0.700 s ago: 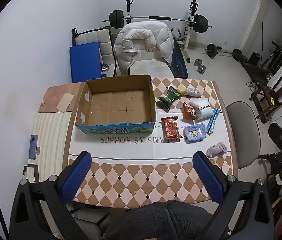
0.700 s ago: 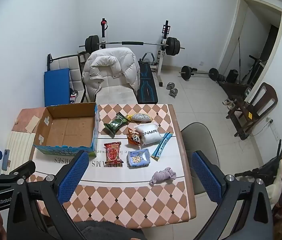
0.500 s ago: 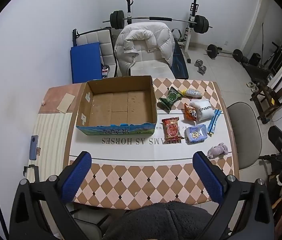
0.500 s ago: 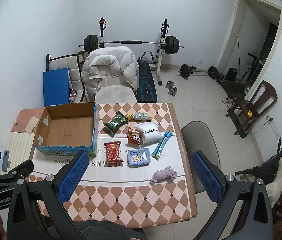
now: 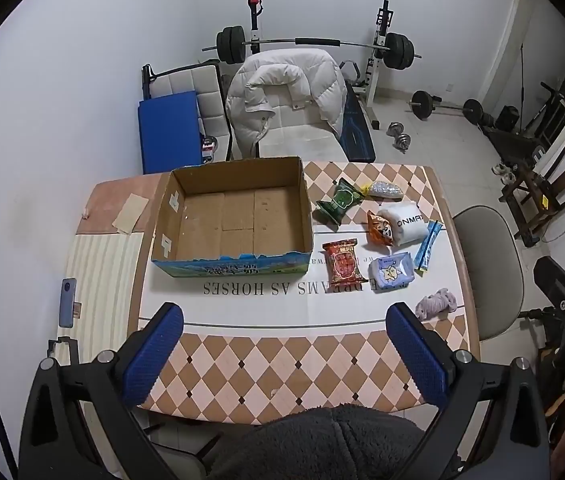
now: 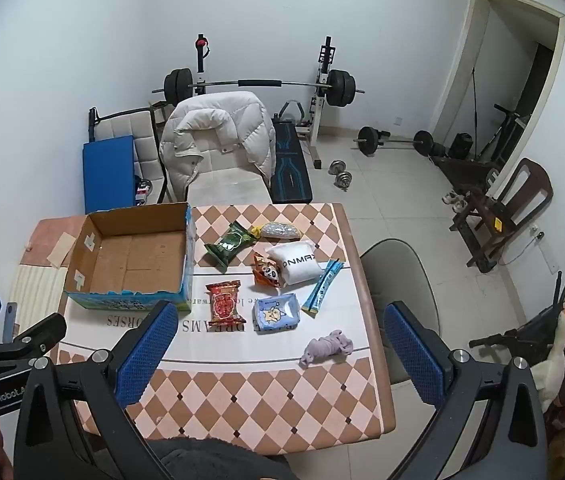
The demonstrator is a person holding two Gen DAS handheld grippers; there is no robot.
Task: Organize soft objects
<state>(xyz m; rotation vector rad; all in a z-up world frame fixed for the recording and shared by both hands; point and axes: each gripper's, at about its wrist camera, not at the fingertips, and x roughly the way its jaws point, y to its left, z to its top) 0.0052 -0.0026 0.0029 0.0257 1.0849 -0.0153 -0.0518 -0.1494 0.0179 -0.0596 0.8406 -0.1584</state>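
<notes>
Checkered table (image 5: pixel 282 364) with cardboard box (image 5: pixel 230 220), snack packets, gym behind; both hand-held grippers spread, unladen.

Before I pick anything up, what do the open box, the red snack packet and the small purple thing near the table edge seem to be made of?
The open box looks like corrugated cardboard: matt brown inside, printed blue outside. The red snack packet seems to be glossy plastic film, with crimped ends and light reflections. The small purple thing looks like soft plush or knitted fabric, matt and crumpled; the weave is too small to tell.
</notes>
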